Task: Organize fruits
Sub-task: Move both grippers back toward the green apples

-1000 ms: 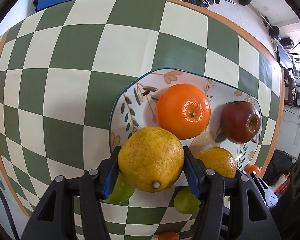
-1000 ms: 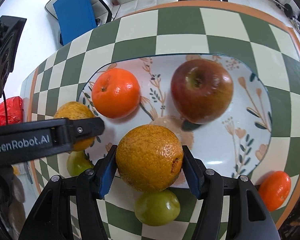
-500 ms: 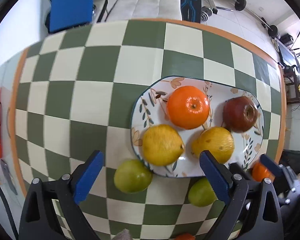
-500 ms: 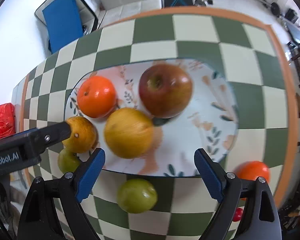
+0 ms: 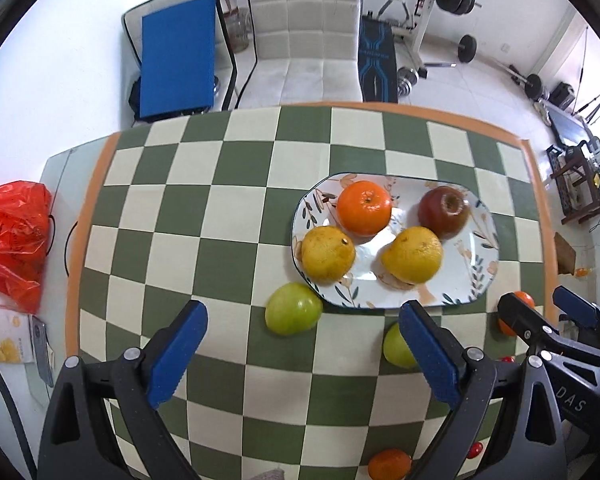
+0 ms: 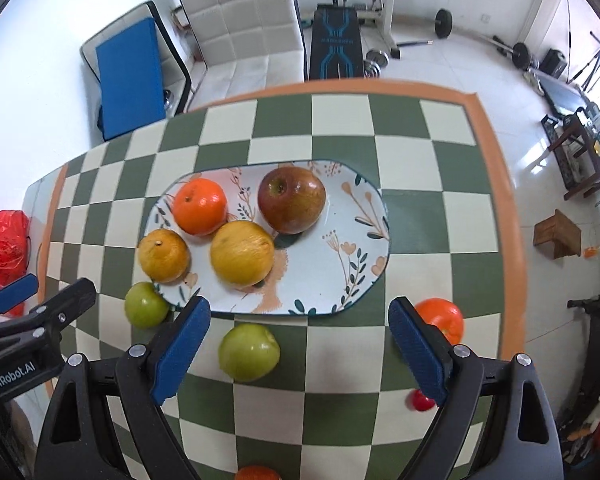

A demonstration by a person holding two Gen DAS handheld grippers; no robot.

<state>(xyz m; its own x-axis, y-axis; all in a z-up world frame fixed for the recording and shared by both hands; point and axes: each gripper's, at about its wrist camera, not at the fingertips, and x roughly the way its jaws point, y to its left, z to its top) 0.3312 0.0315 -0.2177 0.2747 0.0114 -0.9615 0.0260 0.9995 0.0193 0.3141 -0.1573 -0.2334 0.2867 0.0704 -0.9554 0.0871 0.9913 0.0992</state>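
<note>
Above the checkered table (image 5: 228,208) we held both grippers pointing steeply down, each empty. The left gripper (image 5: 304,354) had its jaws spread wide, having just been opening, with nothing between them; the right gripper (image 6: 300,350) was the same, wide and bare.

On the flowered plate (image 6: 340,276) we counted four fruits: one orange (image 6: 199,206) at about ten o'clock, one red apple (image 6: 292,199) at twelve, and two yellow citrus, one (image 6: 164,255) on the rim at eight o'clock and one (image 6: 242,253) near the middle. Off the plate, towards six o'clock, we counted two green apples (image 6: 249,351) (image 6: 146,305) and three small tangerines, two showing in the right view (image 6: 440,318) (image 6: 256,472) and one low in the left view (image 5: 388,465). Small red fruits (image 6: 420,400) lay nearby (we saw at least two, too small to name).

We judged the next pick to be the green apples, the nearest loose fruit. To do it well we should come straight down with the jaws astride the widest part, close gently since round fruit rolls, and set each in the bare right half of the plate, clear of the rim.
</note>
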